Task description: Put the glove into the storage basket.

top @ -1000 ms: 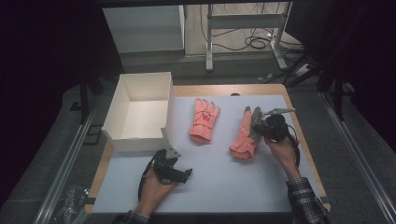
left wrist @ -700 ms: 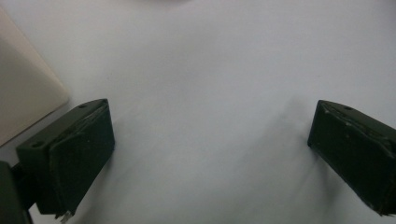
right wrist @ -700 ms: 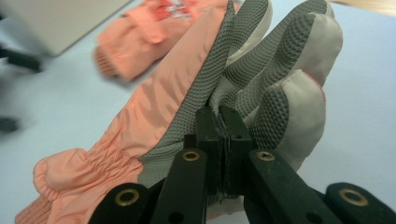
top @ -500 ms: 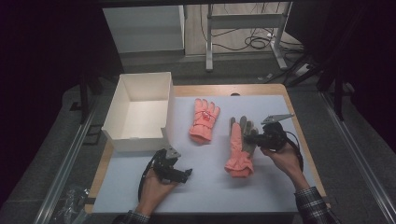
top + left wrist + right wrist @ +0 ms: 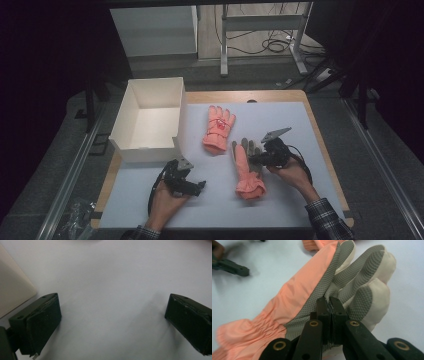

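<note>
Two salmon-pink gloves lie on the white table cover. One glove (image 5: 218,129) rests flat near the middle, back side up. My right gripper (image 5: 256,159) is shut on the grey textured palm of the second glove (image 5: 247,170), which is turned on its edge with its cuff toward the person; the right gripper view shows this glove (image 5: 307,307) with grey-and-cream fingers and the jaws pinching its palm fabric. My left gripper (image 5: 196,187) sits low over the bare cover at the front left. It is open, with nothing between its fingertips (image 5: 37,322).
An open white box (image 5: 148,120) stands at the table's left, its corner (image 5: 12,292) close to my left gripper. The wooden table edge (image 5: 320,130) runs along the right. Cables and metal legs lie on the floor behind.
My right gripper has dragged the second glove left and toward the person, turning it so its grey palm shows. The left gripper has stayed in place.
</note>
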The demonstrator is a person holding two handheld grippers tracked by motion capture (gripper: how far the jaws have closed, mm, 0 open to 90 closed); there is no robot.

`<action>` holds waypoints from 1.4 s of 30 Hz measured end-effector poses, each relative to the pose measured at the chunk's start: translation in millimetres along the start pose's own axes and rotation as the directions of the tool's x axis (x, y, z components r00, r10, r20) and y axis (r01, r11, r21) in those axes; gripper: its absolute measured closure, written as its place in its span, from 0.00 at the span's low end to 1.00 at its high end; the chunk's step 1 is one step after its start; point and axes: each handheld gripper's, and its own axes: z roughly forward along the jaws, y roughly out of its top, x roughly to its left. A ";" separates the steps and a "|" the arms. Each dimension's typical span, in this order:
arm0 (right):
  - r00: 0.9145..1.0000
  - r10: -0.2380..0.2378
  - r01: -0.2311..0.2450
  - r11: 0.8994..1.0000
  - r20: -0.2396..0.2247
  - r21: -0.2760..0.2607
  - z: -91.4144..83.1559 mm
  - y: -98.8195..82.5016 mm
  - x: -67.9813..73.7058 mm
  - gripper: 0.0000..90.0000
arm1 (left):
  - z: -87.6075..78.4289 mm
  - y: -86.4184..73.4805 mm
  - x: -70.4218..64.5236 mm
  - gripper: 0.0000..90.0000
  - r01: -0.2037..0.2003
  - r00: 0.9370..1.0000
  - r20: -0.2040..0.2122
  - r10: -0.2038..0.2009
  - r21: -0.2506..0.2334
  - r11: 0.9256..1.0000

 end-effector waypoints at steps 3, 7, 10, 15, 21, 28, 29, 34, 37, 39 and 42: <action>0.998 -0.025 0.025 1.000 0.050 0.003 -2.7 2.0 2.3 0.86 | 0.0 0.0 0.0 0.01 0.000 1.000 0.000 0.000 0.000 1.000; 0.995 -0.028 0.030 0.999 0.093 -0.029 -11.5 9.3 3.6 0.80 | 0.0 0.0 0.0 0.01 0.000 1.000 0.000 0.000 0.000 1.000; 0.993 -0.034 0.038 0.998 0.112 -0.040 -14.0 17.0 4.1 0.74 | -0.1 0.0 0.0 0.01 0.000 1.000 0.000 0.000 0.000 1.000; 0.990 -0.016 0.024 0.998 0.143 -0.057 -9.6 32.3 3.7 0.68 | -0.1 0.0 0.0 0.01 0.000 1.000 0.000 0.000 0.000 1.000; 0.988 0.005 0.009 0.996 0.156 -0.088 1.5 55.4 0.9 0.61 | -0.1 -0.1 0.0 0.01 0.000 1.000 0.000 0.000 -0.001 1.000; 0.985 0.032 -0.014 0.994 0.168 -0.109 20.5 82.8 -5.5 0.52 | 0.0 -0.1 0.1 0.01 0.000 1.000 0.000 0.000 -0.001 1.000; 0.986 0.037 -0.018 0.993 0.162 -0.114 23.2 86.6 -7.5 0.52 | 0.0 -0.1 0.3 0.01 -0.002 1.000 0.000 0.002 -0.001 1.000; 0.985 0.047 -0.028 0.993 0.166 -0.117 37.6 102.8 -14.4 0.52 | 0.0 -0.1 0.2 0.01 -0.002 1.000 0.000 0.002 -0.001 1.000; 0.984 0.053 -0.034 0.993 0.169 -0.112 46.3 111.4 -18.4 0.52 | 0.0 -0.1 0.2 0.01 -0.001 1.000 0.000 0.001 -0.001 1.000; 0.984 0.049 -0.031 0.994 0.170 -0.106 52.3 117.0 -20.6 0.53 | -0.1 -0.1 0.2 0.01 -0.001 1.000 0.000 0.001 0.000 1.000; 0.983 0.039 -0.022 0.995 0.177 -0.096 61.5 124.9 -23.2 0.55 | 0.0 -0.1 0.1 0.01 0.000 1.000 0.000 0.000 0.000 1.000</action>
